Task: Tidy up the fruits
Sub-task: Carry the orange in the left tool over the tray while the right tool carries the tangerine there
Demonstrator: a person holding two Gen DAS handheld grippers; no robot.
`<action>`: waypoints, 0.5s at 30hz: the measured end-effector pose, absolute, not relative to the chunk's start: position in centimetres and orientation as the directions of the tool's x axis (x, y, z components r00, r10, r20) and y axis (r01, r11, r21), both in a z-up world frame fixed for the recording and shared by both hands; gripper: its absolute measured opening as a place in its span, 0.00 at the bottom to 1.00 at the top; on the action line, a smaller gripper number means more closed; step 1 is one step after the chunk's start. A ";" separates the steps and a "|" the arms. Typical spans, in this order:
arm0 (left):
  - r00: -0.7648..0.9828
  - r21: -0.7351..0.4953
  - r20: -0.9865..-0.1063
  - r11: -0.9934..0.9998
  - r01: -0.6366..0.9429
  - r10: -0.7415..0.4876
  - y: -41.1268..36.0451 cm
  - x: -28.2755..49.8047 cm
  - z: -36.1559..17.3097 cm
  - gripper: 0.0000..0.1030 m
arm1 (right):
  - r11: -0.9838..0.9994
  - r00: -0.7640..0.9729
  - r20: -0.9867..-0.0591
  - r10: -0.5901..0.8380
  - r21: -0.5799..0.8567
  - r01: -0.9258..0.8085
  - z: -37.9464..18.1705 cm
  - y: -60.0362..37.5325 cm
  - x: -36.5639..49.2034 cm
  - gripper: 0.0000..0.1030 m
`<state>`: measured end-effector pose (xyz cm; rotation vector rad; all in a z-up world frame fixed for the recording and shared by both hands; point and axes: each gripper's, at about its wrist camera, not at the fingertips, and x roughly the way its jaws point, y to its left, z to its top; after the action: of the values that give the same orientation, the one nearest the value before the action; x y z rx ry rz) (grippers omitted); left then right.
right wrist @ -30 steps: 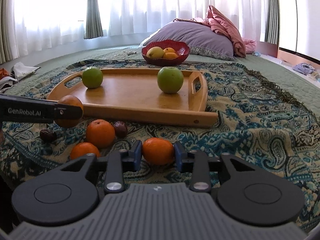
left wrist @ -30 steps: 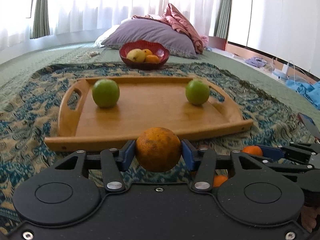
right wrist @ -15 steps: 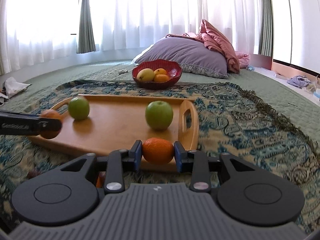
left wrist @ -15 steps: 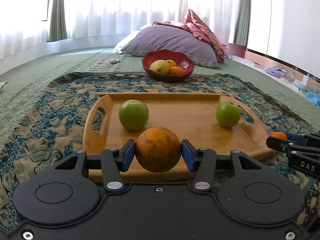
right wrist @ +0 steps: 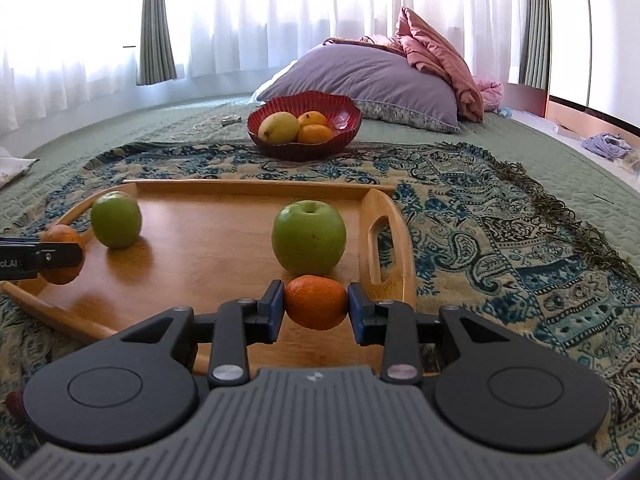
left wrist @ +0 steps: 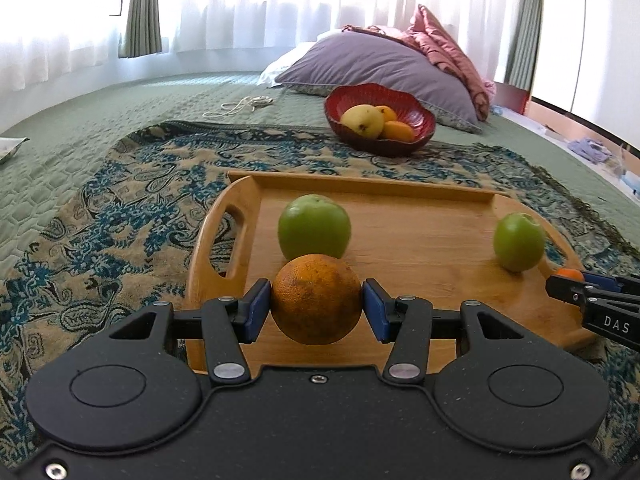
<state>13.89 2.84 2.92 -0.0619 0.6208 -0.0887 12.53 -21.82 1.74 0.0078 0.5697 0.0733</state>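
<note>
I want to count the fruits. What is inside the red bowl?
The red bowl holds a yellow fruit and two oranges. The bowl's wall and these fruits hide its bottom, so more could lie underneath.

The left claw (left wrist: 317, 308) is black with blue pads, silver screws; the right claw (right wrist: 316, 307) has a ribbed grey body.

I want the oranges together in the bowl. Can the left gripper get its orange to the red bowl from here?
Probably yes: the left gripper holds its orange above the wooden tray; only a green apple lies between, low enough to pass over toward the red bowl.
</note>
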 end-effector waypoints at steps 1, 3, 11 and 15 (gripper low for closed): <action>0.809 -0.086 -0.580 0.994 0.062 -0.100 2.9 14.1 2.8 0.46 | 0.997 0.838 -0.541 0.070 0.029 -0.065 1.6 -21.8 12.8 0.37; 0.807 -0.088 -0.582 0.994 0.058 -0.099 2.8 14.5 2.6 0.46 | 0.998 0.834 -0.547 0.070 0.036 -0.060 1.4 -21.8 13.2 0.37; 0.807 -0.079 -0.583 0.995 0.058 -0.093 2.2 15.3 2.0 0.47 | 0.998 0.831 -0.552 0.063 0.030 -0.056 1.1 -21.5 13.9 0.37; 0.811 -0.065 -0.578 0.996 0.063 -0.088 1.9 15.5 1.9 0.47 | 0.998 0.829 -0.555 0.061 0.030 -0.053 0.9 -21.5 14.1 0.37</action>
<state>15.46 1.91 1.85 -0.0431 0.6191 -0.0806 14.06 -21.48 0.95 0.0133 0.5896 0.0606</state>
